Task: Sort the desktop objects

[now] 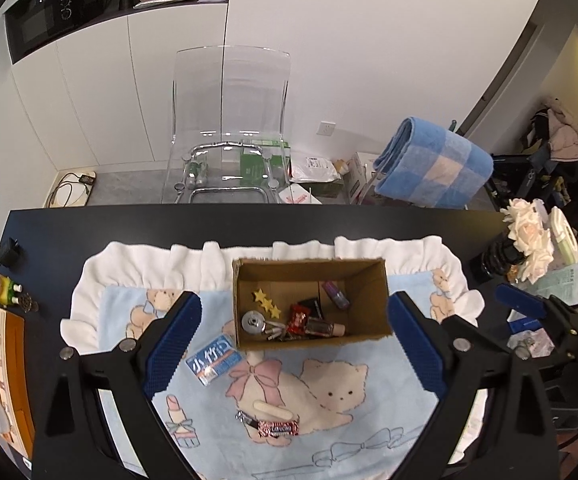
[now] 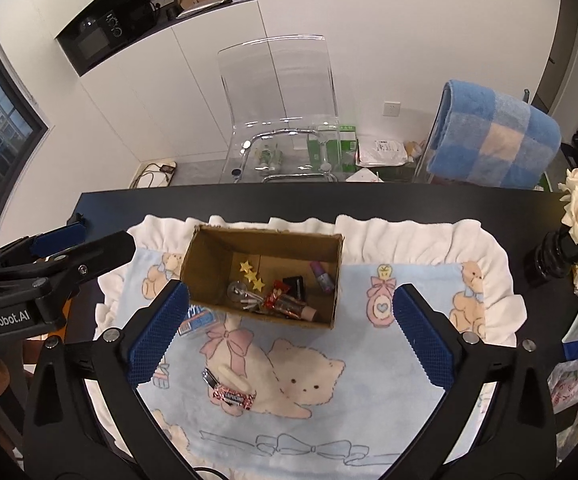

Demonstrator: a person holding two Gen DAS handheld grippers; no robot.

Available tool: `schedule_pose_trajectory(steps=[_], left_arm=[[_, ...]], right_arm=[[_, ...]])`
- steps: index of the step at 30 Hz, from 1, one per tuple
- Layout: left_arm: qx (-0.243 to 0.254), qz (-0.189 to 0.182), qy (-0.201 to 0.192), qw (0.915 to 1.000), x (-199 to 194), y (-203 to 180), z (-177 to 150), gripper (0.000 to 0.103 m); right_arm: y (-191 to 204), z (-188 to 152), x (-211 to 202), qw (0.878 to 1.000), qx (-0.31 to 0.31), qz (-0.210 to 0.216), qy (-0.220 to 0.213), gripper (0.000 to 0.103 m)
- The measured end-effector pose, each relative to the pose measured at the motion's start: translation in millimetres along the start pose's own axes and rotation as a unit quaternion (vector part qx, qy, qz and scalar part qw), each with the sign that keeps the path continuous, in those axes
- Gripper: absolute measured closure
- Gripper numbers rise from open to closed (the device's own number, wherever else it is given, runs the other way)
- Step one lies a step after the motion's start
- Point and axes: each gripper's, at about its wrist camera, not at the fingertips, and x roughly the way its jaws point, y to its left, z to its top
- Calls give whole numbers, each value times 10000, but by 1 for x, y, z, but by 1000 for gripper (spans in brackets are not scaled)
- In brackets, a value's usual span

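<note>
Both left tongs (image 1: 293, 344) and right tongs (image 2: 289, 332) spread apart, empty, above the blanket (image 2: 369, 400) on the table (image 2: 369, 204). Candy (image 2: 233, 397) and packet (image 1: 214, 360) outside the half-filled box (image 2: 205, 264).

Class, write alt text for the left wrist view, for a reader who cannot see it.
An open cardboard box holding small items sits on a blue cartoon-print blanket on a dark table, framed by the left gripper with jaws open and empty. A blue packet and a wrapped candy lie on the blanket outside the box.
</note>
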Motion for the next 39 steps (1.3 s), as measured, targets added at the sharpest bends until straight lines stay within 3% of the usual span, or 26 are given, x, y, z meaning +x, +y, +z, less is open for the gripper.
schedule_pose_trajectory(steps=[19, 26, 39], left_arm=[[-59, 50, 217, 9997, -9, 17, -67, 9], [-165, 152, 365, 9991, 7, 36, -96, 9], [-406, 333, 825, 9952, 75, 81, -169, 9]], right_arm=[[29, -68, 2, 9994, -39, 164, 303, 0], [36, -98, 32, 9982, -52, 226, 545, 0], [41, -169, 113, 9941, -124, 310, 1034, 0]])
